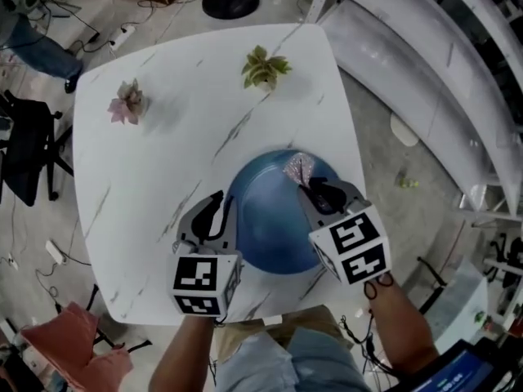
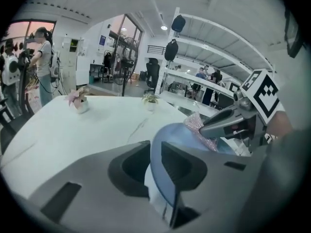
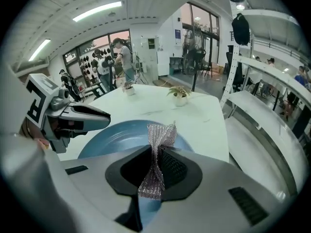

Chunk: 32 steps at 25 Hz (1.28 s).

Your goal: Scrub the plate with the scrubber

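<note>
A blue plate (image 1: pixel 270 219) lies on the white marble table (image 1: pixel 163 162) near its front edge. My left gripper (image 1: pixel 222 198) is at the plate's left rim; in the left gripper view the rim (image 2: pixel 167 154) stands between the jaws with a gap showing beside it, so the gripper is open. My right gripper (image 1: pixel 315 190) is over the plate's right side, shut on a silvery mesh scrubber (image 1: pixel 298 168). The scrubber (image 3: pixel 158 152) is pinched at its middle and fans out above the plate (image 3: pixel 116 137).
Two small potted plants stand at the far side of the table, a pinkish one (image 1: pixel 127 104) on the left and a green one (image 1: pixel 264 68) further right. White shelf rails (image 1: pixel 425 72) run along the right. A black chair (image 1: pixel 24 145) stands to the left.
</note>
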{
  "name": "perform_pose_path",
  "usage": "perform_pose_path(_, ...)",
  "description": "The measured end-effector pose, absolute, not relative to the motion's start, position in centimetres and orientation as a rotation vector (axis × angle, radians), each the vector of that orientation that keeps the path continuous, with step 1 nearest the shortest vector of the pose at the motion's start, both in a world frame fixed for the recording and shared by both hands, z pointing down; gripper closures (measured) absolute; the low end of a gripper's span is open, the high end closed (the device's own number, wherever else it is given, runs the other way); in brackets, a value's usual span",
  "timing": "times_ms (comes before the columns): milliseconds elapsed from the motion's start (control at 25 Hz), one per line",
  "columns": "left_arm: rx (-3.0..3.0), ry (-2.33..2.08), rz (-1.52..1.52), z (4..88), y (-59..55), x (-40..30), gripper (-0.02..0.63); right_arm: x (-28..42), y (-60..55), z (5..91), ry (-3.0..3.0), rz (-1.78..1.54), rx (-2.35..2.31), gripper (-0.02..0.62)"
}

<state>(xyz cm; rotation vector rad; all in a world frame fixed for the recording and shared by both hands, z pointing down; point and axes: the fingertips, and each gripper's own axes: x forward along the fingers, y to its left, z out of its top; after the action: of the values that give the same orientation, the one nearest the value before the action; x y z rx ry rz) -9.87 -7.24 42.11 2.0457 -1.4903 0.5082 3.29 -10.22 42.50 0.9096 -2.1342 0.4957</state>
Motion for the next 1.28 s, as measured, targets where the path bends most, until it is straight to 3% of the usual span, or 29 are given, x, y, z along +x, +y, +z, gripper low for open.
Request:
perform_pose_path(200,1.998,-1.416,0.543,44.7,-7.3,-9.9,0.482,2.9,-10.3,44.0,-2.071,0.511,0.851,0.526)
perform_pose_path(440,1.992,-1.366,0.526,45.8,-7.9,-9.5,0.580,2.3,-10.9,45.2,-2.019,0.513,0.795,0.528)
perform_pose_path(1280,1.936,-1.262,0.498,46.2,-8.3,-9.3,0.589,-4.9,-6.1,46.8,-1.917,0.591,0.428,0.545)
